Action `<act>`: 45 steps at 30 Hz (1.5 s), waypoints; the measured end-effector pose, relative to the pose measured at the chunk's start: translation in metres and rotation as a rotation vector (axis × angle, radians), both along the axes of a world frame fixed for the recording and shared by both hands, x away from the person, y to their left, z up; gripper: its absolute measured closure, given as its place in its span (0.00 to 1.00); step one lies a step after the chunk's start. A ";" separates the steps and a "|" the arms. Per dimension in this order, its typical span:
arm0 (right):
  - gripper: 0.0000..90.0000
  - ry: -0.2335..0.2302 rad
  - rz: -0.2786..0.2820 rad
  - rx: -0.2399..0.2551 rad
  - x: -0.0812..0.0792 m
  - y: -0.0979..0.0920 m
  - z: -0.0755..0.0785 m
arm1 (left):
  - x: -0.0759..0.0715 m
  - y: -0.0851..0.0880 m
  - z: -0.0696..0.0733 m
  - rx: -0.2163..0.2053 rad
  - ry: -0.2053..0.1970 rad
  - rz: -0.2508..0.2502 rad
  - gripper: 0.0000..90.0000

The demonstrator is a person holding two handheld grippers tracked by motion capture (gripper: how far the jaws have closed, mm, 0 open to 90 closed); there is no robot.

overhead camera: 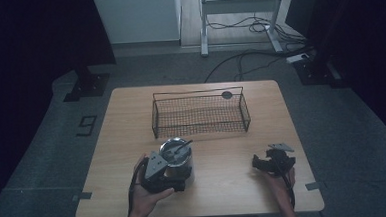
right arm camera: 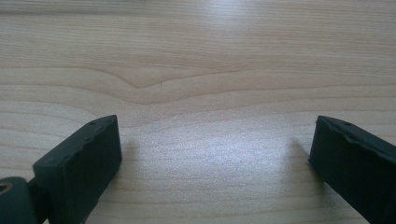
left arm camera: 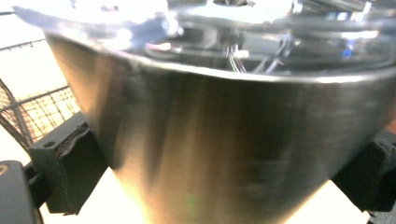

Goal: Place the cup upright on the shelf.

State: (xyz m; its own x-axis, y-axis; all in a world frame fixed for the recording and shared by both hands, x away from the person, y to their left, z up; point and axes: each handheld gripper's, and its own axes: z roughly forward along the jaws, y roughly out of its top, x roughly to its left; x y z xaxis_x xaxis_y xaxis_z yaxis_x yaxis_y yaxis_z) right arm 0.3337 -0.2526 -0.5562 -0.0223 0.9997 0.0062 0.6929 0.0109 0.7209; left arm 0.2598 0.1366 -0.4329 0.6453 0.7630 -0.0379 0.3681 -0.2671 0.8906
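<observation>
- The left gripper (overhead camera: pixel 165 176) has its jaws on both sides of a shiny steel cup (overhead camera: pixel 176 158), pinching it.
- The cup stands on the wooden bench (overhead camera: pixel 225 182), just in front of a wire basket (overhead camera: pixel 200 113).
- A dark stick-like thing (overhead camera: pixel 179 148) lies in the cup.
- The right gripper (overhead camera: pixel 270 163) has its jaws spread wide over bare wood.

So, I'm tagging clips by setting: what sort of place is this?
Probably a lab or recording studio, not a home: a lone light wooden table on grey floor, dark curtains at both sides, loose black cables around a metal desk frame behind.
</observation>
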 end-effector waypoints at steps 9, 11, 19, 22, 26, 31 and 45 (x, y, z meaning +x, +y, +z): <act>0.02 0.000 0.000 0.000 0.000 0.000 0.000 | 0.009 0.006 0.008 -0.007 -0.003 0.027 0.04; 0.02 0.000 0.000 -0.001 0.000 0.000 0.000 | 0.012 0.009 0.012 -0.016 -0.007 0.040 0.04; 0.02 0.000 0.000 0.000 0.000 0.000 0.000 | 0.021 0.012 0.022 -0.027 -0.019 0.060 0.04; 0.02 0.000 -0.001 0.000 0.000 0.000 0.000 | 0.024 0.013 0.027 -0.032 -0.019 0.067 0.04; 0.02 0.000 -0.001 0.000 0.000 0.000 0.000 | 0.028 0.014 0.030 -0.033 -0.024 0.077 0.04; 0.02 0.002 -0.001 0.000 0.000 0.000 0.000 | 0.037 0.010 0.032 -0.035 -0.021 0.094 0.04; 0.02 -0.001 -0.008 0.000 0.002 0.000 0.000 | 0.059 -0.002 0.037 -0.025 -0.007 0.122 0.04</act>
State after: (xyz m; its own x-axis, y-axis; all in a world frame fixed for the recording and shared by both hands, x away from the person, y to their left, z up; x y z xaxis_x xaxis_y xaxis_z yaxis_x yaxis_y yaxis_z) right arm 0.3359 -0.2525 -0.5562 -0.0143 0.9999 0.0059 0.6923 0.0057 0.7216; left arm 0.3192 0.1345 -0.3958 0.5484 0.8345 -0.0537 0.3898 -0.1982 0.8993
